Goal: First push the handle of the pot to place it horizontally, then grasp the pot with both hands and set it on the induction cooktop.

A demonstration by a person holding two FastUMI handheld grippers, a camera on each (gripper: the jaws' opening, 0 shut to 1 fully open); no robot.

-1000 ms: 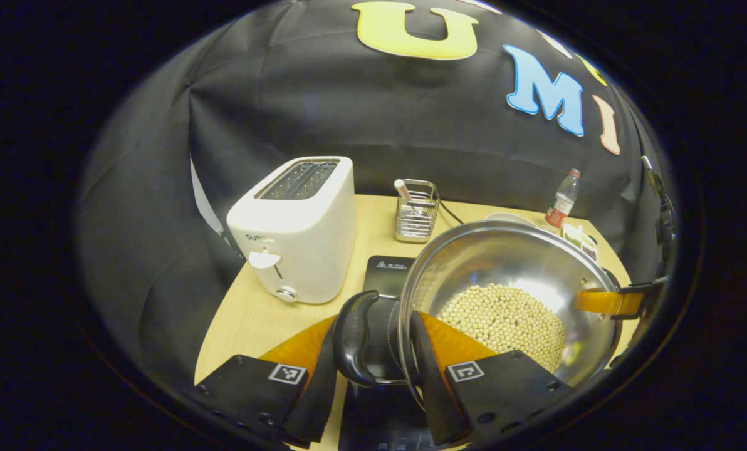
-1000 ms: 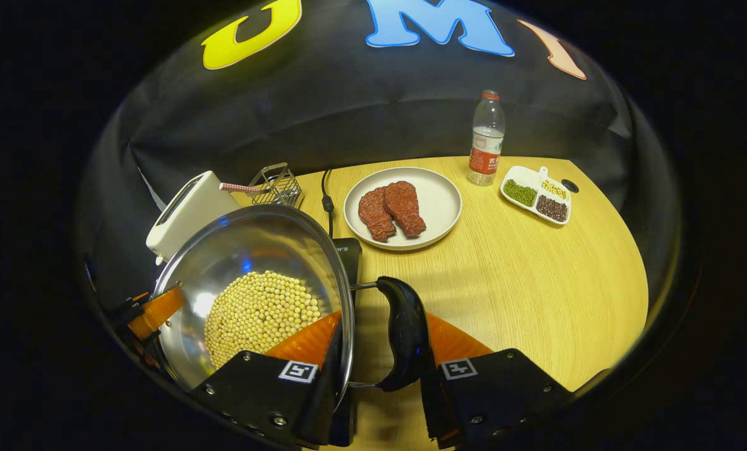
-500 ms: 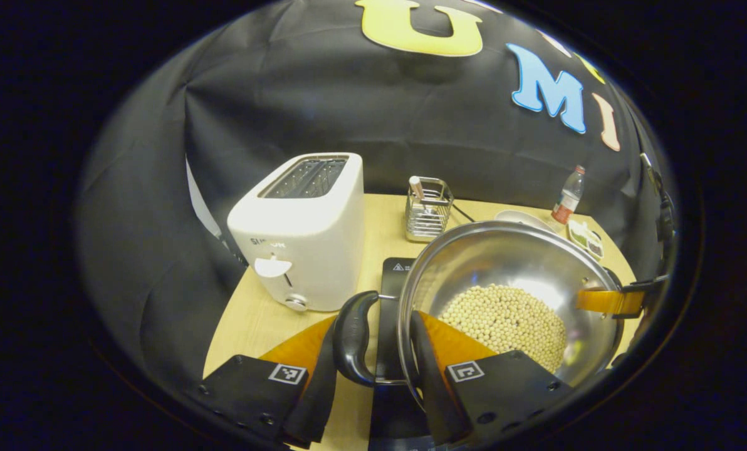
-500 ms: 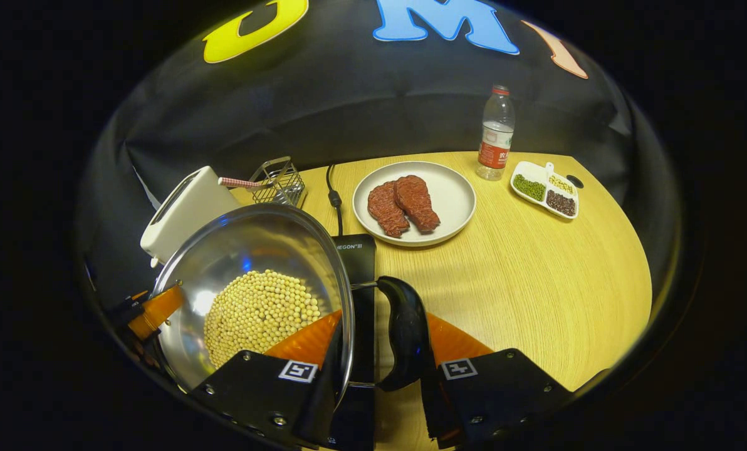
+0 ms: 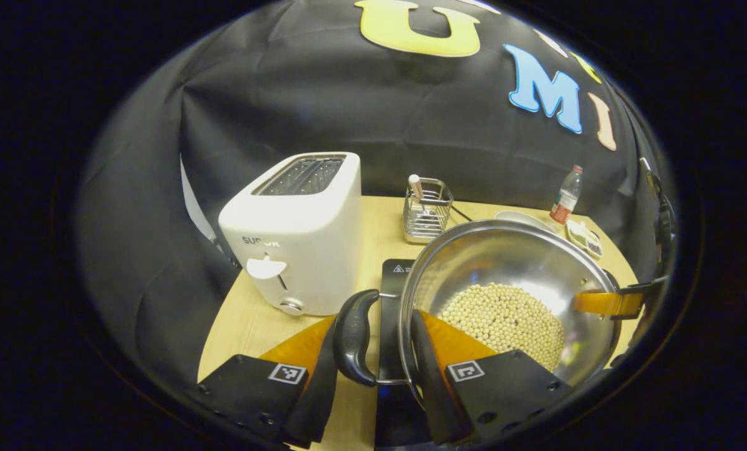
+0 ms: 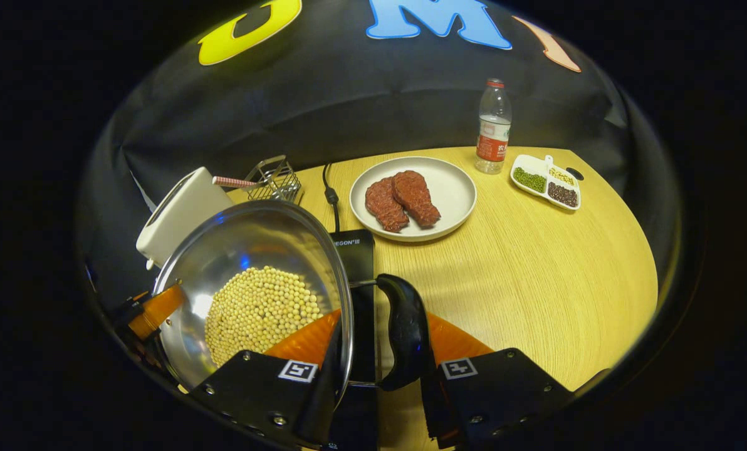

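A steel pot (image 5: 505, 235) holding pale soybeans (image 5: 505, 316) hangs between my two grippers over the black induction cooktop (image 5: 393, 275). My left gripper (image 5: 373, 321) is shut on the pot's black side handle (image 5: 352, 338), one finger outside the handle and the other inside the pot wall. The right gripper (image 5: 605, 302) holds the far side. In the right gripper view the pot (image 6: 248, 244) fills the lower left. My right gripper (image 6: 383, 318) is shut on the other black handle (image 6: 405, 332) in the same way. The cooktop (image 6: 355, 247) shows behind the rim. Whether the pot's base touches the cooktop is hidden.
A white toaster (image 5: 298, 232) stands left of the cooktop, with a wire holder (image 5: 427, 210) behind it. On the wooden table (image 6: 536, 263) to the right sit a plate of meat (image 6: 413, 197), a water bottle (image 6: 492, 125), a divided bean dish (image 6: 546, 181) and a cable (image 6: 331, 194).
Both grippers have carried the pot a little toward the back of the table. The toaster looms larger and more of the cooktop lies beneath the pot. Both grips are unchanged.
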